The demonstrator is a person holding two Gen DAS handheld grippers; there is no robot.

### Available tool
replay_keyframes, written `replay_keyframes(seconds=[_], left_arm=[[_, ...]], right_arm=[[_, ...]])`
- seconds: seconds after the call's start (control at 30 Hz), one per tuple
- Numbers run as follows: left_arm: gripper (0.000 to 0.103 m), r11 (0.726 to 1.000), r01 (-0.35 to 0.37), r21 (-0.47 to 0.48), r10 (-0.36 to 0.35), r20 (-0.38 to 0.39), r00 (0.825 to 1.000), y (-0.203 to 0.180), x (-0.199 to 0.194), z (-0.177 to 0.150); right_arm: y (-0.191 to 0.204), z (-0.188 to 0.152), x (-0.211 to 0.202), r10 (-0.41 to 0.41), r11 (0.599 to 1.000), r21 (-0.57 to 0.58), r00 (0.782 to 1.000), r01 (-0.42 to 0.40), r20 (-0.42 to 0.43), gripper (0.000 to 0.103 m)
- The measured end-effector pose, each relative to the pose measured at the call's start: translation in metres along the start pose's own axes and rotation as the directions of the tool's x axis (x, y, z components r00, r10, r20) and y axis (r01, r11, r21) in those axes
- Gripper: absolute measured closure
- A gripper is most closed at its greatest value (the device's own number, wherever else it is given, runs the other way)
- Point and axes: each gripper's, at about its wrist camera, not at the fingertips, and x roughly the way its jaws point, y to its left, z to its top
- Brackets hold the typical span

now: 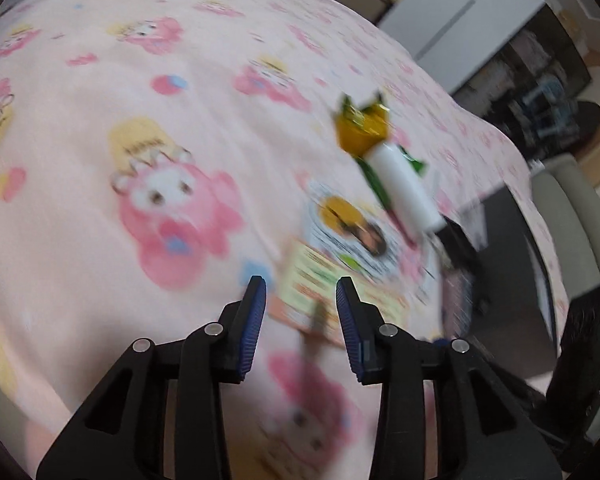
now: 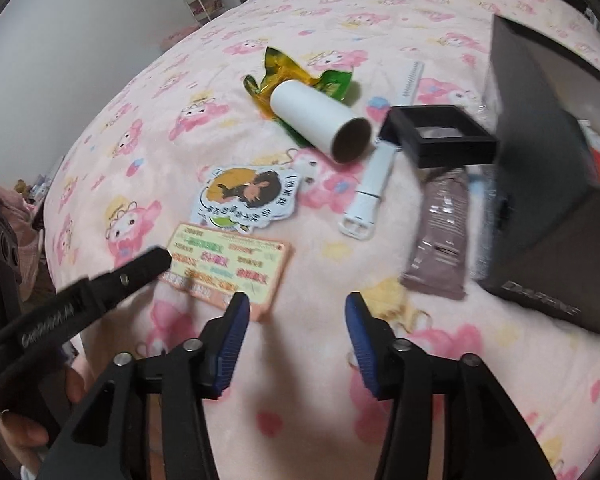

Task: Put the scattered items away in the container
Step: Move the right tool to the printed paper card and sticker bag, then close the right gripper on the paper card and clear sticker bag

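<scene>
Blanket (image 2: 112, 92) in pink with cartoon figures is carrying everything you are working over. At its right side the dark box (image 2: 548, 184) is standing as the container, its printed wall facing you; red packaging is showing at its far right, but you cannot tell how much is inside. Just left of the box a brown sachet (image 2: 440, 236) is lying flat, touching or nearly touching the box wall. A black square frame (image 2: 440, 136) is resting beyond the sachet, near the box. A white paper roll (image 2: 320, 120) is lying on its side toward the middle, its open end pointing at the frame, and it is sitting on a crumpled green and gold wrapper (image 2: 288, 72). A white strap (image 2: 370, 192) is lying between the roll and the sachet, and a white comb (image 2: 410, 80) is lying farther back.

Nearer you, a round cartoon sticker (image 2: 244, 196) is lying flat, with an orange-edged printed card (image 2: 228, 264) just in front of it.

Your right gripper (image 2: 292, 312) is hovering over bare blanket, fingers spread wide and gripping nothing. Your left gripper (image 1: 300, 300) is hanging above the near edge of the card, fingers parted and empty; its view is blurred.
</scene>
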Motion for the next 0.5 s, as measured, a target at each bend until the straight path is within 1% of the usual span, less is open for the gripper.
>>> replay_keyframes(seconds=[0.1, 0.17, 0.2, 0.23, 0.27, 0.33, 0.37, 0.4, 0.47, 0.5], left_arm=[[0.068, 0.999, 0.012, -0.037, -0.012, -0.018, 1.0, 0.007, 0.013, 0.006], [0.068, 1.0, 0.004, -0.009, -0.004, -0.028, 1.0, 0.003, 0.018, 0.006], [0.074, 1.0, 0.005, 0.004, -0.005, -0.037, 0.999, 0.001, 0.019, 0.005], [0.08, 1.0, 0.01, 0.015, -0.01, -0.049, 0.999, 0.0, 0.02, 0.003], [0.08, 0.999, 0.018, 0.026, -0.017, -0.059, 0.998, -0.002, 0.021, 0.001], [0.083, 0.998, 0.04, 0.051, -0.036, -0.075, 0.997, -0.009, 0.019, -0.006], [0.083, 0.997, 0.051, 0.063, -0.046, -0.087, 0.995, -0.013, 0.016, -0.012], [0.083, 0.996, 0.048, 0.081, -0.04, -0.092, 0.995, -0.016, 0.012, -0.02], [0.083, 0.991, 0.05, 0.121, -0.036, -0.113, 0.993, -0.026, 0.006, -0.034], [0.083, 0.99, 0.062, 0.129, -0.046, -0.118, 0.992, -0.029, 0.003, -0.039]], right_arm=[[-0.002, 0.005, 0.023, 0.024, 0.999, 0.033, 0.998, -0.022, -0.05, 0.054], [-0.002, 0.005, 0.03, 0.046, 0.998, 0.052, 0.998, -0.044, -0.049, 0.054], [-0.002, 0.005, 0.03, 0.056, 0.997, 0.057, 0.998, -0.054, -0.038, 0.056], [-0.002, 0.005, 0.028, 0.067, 0.996, 0.061, 0.997, -0.065, -0.029, 0.065], [-0.001, 0.005, 0.026, 0.073, 0.996, 0.062, 0.997, -0.071, -0.024, 0.067], [0.0, 0.003, 0.02, 0.081, 0.995, 0.058, 0.997, -0.08, -0.014, 0.076], [0.001, 0.001, 0.015, 0.088, 0.995, 0.056, 0.996, -0.087, -0.009, 0.077], [0.001, 0.0, 0.012, 0.093, 0.994, 0.054, 0.996, -0.092, -0.006, 0.079], [0.002, -0.006, -0.002, 0.066, 0.997, 0.038, 0.998, -0.066, 0.013, 0.079], [0.002, -0.011, -0.011, 0.057, 0.998, 0.026, 0.998, -0.057, 0.023, 0.079]])
